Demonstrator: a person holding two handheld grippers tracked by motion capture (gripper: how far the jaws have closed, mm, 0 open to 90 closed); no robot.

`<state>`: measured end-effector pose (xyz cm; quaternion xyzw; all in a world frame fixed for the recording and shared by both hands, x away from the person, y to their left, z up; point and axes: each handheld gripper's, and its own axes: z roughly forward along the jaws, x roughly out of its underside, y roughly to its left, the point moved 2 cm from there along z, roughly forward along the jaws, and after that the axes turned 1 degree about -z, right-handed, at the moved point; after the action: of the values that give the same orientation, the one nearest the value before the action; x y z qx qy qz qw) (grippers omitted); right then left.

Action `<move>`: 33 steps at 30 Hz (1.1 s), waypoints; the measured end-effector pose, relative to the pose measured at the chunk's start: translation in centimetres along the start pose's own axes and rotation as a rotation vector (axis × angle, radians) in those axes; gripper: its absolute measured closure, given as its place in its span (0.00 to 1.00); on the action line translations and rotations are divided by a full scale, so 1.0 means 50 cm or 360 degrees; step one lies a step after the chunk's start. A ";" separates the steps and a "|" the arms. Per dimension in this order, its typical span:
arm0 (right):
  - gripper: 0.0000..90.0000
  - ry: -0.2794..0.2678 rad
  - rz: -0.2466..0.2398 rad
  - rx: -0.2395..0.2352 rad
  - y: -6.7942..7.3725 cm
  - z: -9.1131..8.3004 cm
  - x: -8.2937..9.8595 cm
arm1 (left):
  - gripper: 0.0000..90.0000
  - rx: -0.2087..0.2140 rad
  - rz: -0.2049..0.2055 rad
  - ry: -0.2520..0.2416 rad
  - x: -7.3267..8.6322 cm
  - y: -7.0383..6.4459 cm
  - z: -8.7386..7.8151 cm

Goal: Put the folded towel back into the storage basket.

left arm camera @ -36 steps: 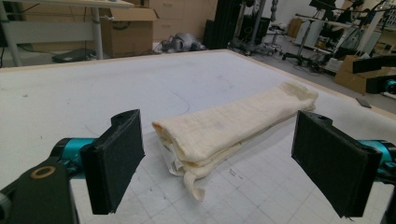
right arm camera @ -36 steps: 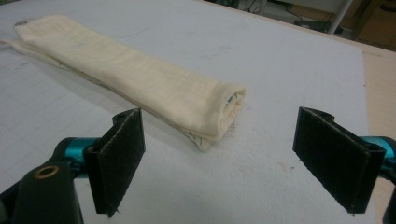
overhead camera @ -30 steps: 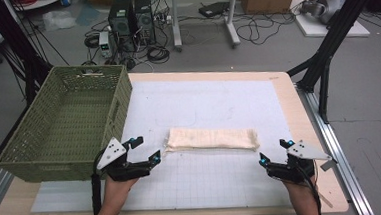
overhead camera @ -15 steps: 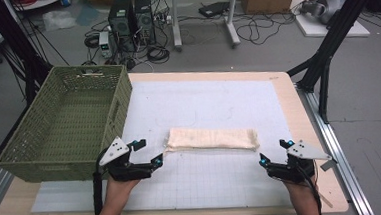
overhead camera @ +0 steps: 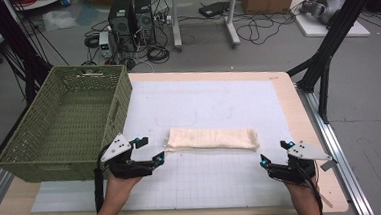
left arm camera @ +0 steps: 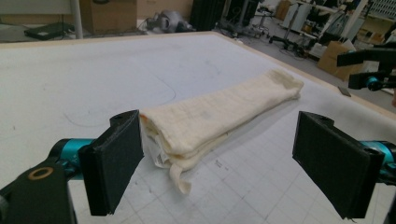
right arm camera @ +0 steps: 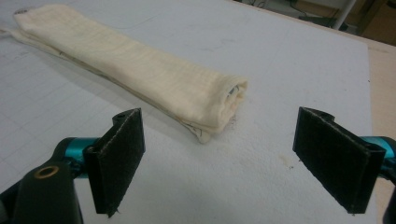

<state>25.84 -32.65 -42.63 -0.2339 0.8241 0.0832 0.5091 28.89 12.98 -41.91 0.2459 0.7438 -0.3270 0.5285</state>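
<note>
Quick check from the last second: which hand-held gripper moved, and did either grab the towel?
The left hand-held gripper crept right toward the folded towel's near end, jaws open, gripping nothing. The right hand-held gripper, towel and green basket stayed put.

a: where does the high view sit?

b: above the near edge, looking forward and down over the table (overhead camera: pixel 287 89).

a: and the gripper views?

b: each rides low on its gripper, facing out between its own jaws, close to the mat. both share the folded cloth (left arm camera: pixel 219 114) just ahead (each sees an opposite end of it).
</note>
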 end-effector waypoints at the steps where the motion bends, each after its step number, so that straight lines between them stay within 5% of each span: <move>1: 0.17 0.0002 0.0004 -0.0003 0.000 -0.001 0.000 | 0.18 0.0000 0.0000 0.0000 0.000 0.000 0.000; 10: 0.17 -0.0005 0.0011 -0.0011 0.003 0.000 -0.002 | 0.21 0.0011 -0.0007 -0.0018 -0.021 0.003 0.005; 21: 0.17 0.0011 -0.0001 -0.0014 0.004 0.003 -0.001 | 0.21 -0.0038 -0.0002 0.0114 -0.057 0.016 0.055; 28: 0.17 0.0017 0.0000 -0.0021 0.004 0.005 0.000 | 0.21 -0.0031 0.0008 0.0110 -0.080 0.012 0.081; 33: 0.17 0.0024 -0.0002 -0.0025 0.002 0.006 0.002 | 0.20 -0.0092 -0.0014 0.0132 -0.087 0.019 0.097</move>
<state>26.01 -32.45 -42.87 -0.2391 0.8270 0.0876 0.5012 33.99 9.93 -39.11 0.2406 0.7753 -0.2973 0.5027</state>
